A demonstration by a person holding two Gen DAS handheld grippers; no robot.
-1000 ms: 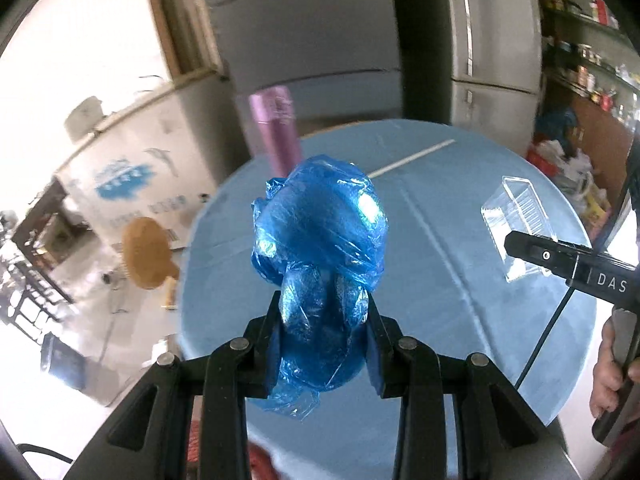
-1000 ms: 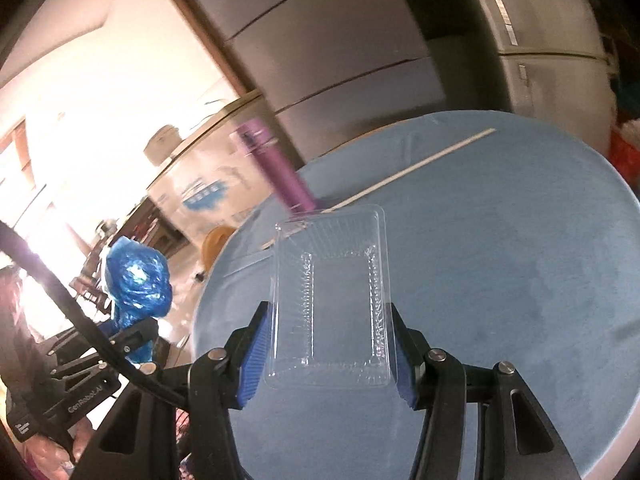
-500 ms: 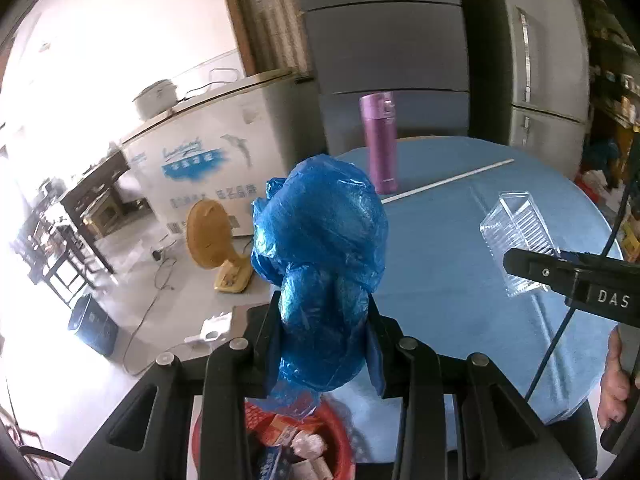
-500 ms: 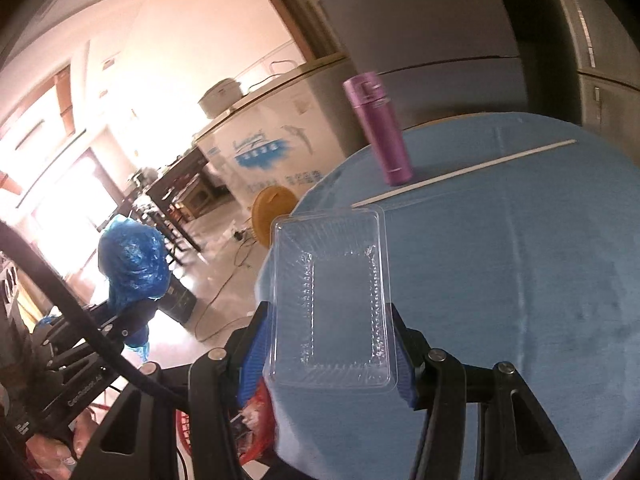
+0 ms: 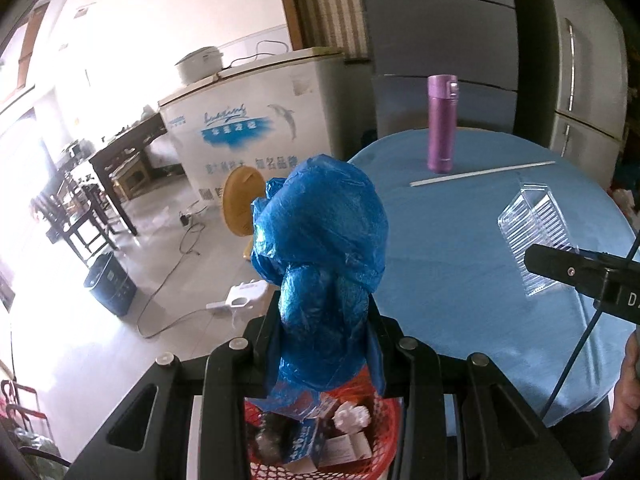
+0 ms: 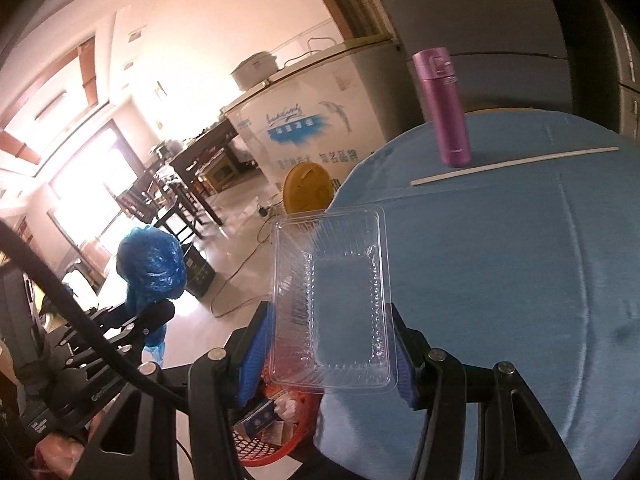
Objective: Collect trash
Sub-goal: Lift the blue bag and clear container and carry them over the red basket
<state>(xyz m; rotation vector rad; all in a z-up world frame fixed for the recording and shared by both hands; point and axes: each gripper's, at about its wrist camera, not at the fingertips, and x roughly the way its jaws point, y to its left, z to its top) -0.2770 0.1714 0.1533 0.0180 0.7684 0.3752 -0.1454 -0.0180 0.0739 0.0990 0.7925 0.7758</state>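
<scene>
My left gripper [image 5: 326, 332] is shut on a crumpled blue plastic bag [image 5: 322, 248] and holds it above a red mesh trash basket [image 5: 352, 464] that holds paper and wrappers. The bag also shows in the right wrist view [image 6: 152, 260]. My right gripper [image 6: 328, 344] is shut on a clear plastic clamshell tray [image 6: 332, 296], held over the left edge of the round blue table [image 6: 500, 280], with the red basket [image 6: 272, 440] below it. The tray shows in the left wrist view [image 5: 532, 236].
A purple thermos [image 5: 440, 124] and a long white stick [image 5: 480, 174] lie on the far side of the table. A white chest freezer [image 5: 248, 128], a yellow fan [image 5: 240, 208], cables and a dark bin [image 5: 110, 284] stand on the floor to the left.
Both grippers have moved left off the table centre with their loads. The red basket has come into view beneath them.
</scene>
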